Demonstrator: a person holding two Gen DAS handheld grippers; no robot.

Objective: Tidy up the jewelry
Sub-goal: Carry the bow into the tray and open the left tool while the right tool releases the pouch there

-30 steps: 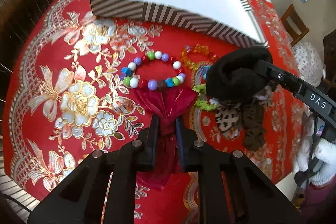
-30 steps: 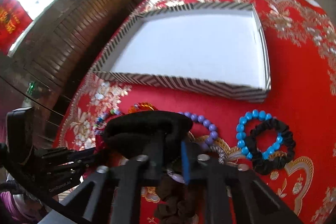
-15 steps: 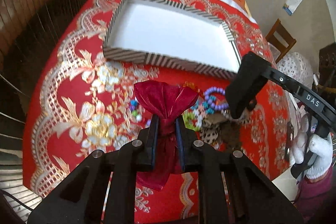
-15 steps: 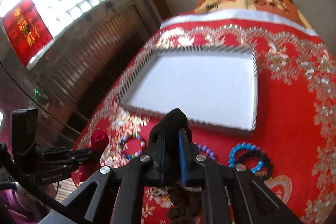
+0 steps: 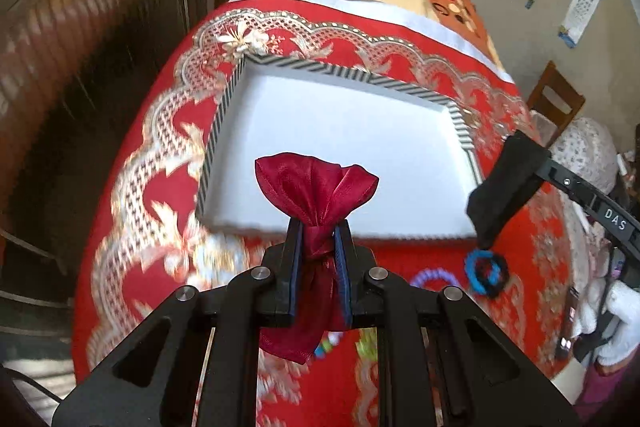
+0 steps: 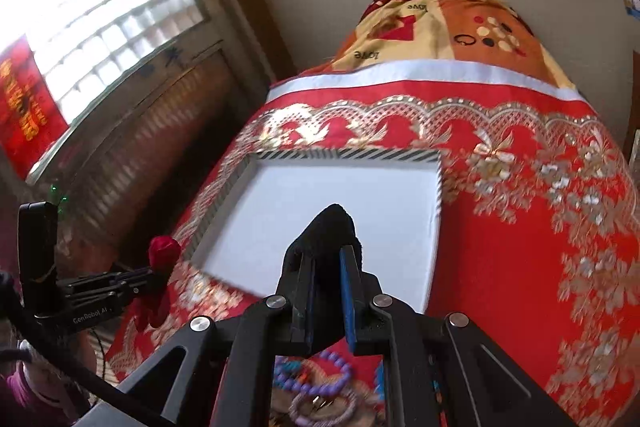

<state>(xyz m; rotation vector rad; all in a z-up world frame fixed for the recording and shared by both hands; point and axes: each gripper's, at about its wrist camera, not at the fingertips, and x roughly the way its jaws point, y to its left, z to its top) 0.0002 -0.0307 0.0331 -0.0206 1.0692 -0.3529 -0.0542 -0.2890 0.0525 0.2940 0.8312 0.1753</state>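
Note:
My left gripper [image 5: 319, 233] is shut on a dark red satin pouch [image 5: 316, 187], held in the air before the near edge of a white tray with a striped rim [image 5: 224, 107]. My right gripper [image 6: 327, 263] is shut on a black cloth pouch [image 6: 328, 231], also lifted, over the tray's near part [image 6: 348, 153]. The black pouch [image 5: 504, 179] shows at the right of the left wrist view, the red pouch [image 6: 163, 251] at the left of the right wrist view. The tray holds nothing.
A blue bead bracelet with a black scrunchie [image 5: 486, 273] and a purple bead bracelet [image 5: 430, 277] lie on the red embroidered tablecloth [image 5: 152, 163] below the grippers. More bracelets [image 6: 316, 387] lie under the right gripper. A wooden chair [image 5: 556, 103] stands at the right.
Both grippers have risen from the cloth with their pouches and moved forward toward the tray. The bracelets stayed on the table and now lie below and behind the fingers.

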